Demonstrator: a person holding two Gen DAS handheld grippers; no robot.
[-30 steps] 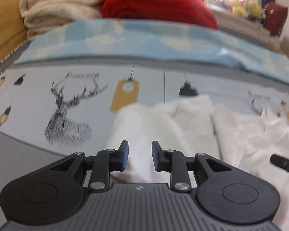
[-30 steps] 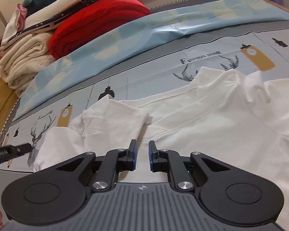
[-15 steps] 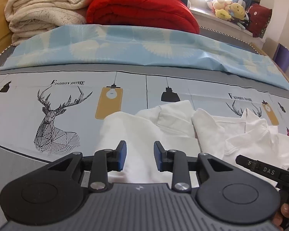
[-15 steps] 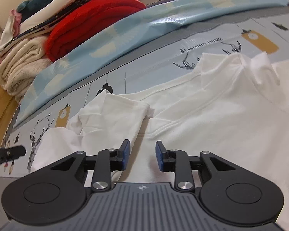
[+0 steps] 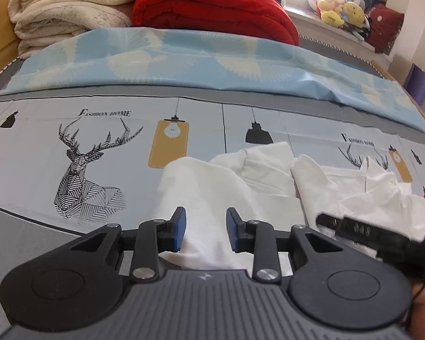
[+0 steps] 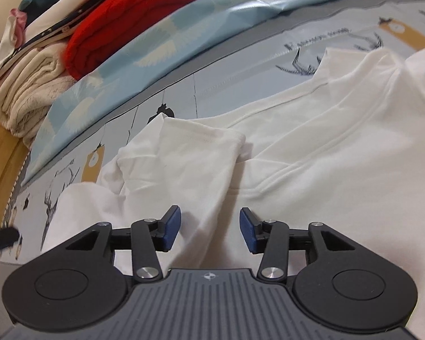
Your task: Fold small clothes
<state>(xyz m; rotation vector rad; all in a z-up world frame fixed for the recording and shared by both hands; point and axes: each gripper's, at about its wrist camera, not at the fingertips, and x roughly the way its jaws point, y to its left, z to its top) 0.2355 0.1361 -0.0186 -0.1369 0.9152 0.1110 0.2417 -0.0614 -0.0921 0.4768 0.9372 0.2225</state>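
Note:
A small white shirt (image 6: 311,147) lies spread on the printed bed sheet (image 5: 121,153), with one sleeve (image 6: 195,155) folded over its body. My right gripper (image 6: 209,229) hovers low over the sleeve's lower part. Its jaws are opening, the blue pads are apart, and cloth lies under the gap without being pinched. In the left wrist view the shirt (image 5: 212,187) appears crumpled, its left edge under my left gripper (image 5: 206,229), which is open with nothing gripped. The right gripper (image 5: 354,231) also shows there at the right, above the shirt.
A light blue patterned cloth (image 5: 212,65) lies across the bed behind the shirt. Beyond it are a folded red blanket (image 5: 212,5) and cream blankets (image 5: 68,2). Soft toys (image 5: 340,11) sit on a sill at the back right. A wooden bed edge (image 6: 2,153) runs along the left.
My right gripper's jaws have spread from nearly shut to wide apart, and it has sunk closer to the shirt. The left gripper's jaws widened slightly. The right gripper came into the left view.

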